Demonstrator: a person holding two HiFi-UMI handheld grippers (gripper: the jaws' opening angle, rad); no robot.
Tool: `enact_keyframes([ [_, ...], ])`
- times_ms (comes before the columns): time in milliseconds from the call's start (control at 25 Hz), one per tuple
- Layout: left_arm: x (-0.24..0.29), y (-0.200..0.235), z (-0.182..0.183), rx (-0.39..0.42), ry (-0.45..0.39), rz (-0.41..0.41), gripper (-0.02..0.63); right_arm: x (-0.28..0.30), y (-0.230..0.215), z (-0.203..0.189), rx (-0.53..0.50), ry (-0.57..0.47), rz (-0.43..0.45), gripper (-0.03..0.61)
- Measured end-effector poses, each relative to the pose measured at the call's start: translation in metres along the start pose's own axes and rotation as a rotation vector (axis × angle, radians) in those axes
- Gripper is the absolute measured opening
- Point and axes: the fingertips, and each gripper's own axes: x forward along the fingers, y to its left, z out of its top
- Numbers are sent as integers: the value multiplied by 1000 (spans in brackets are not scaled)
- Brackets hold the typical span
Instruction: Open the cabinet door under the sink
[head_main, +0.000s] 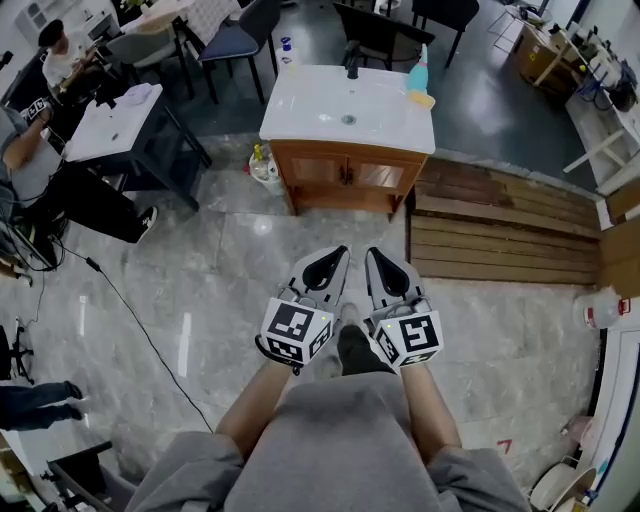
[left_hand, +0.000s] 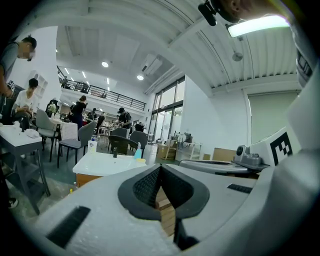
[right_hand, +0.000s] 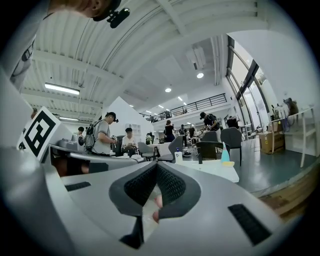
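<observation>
A white sink top (head_main: 310, 105) rests on a wooden cabinet whose two doors (head_main: 350, 176) are closed, with dark handles at the middle seam. It stands across the floor, well ahead of me. Both grippers hang side by side close to my body, pointing at the cabinet. My left gripper (head_main: 342, 252) is shut with nothing between its pads, and so is my right gripper (head_main: 371, 254). The left gripper view shows its jaws meeting (left_hand: 160, 168), with the sink top (left_hand: 102, 163) far off to the left. From the right gripper (right_hand: 156, 165), the sink top (right_hand: 217, 171) lies ahead on the right.
A low wooden platform (head_main: 500, 230) lies right of the cabinet. Small bottles (head_main: 262, 164) stand on the floor at its left corner. A dark table with a white top (head_main: 115, 125), seated people and a floor cable (head_main: 140, 325) fill the left. Chairs (head_main: 235, 40) stand behind.
</observation>
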Motion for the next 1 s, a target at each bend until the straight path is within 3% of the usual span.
enact_keyframes([
  [520,105,49,7,-13,59,39,8,85,-86,0,45,36,33,8],
  [1000,161,91,-5,-9,109,41,8,142,-121,-20,97,78,34,8],
])
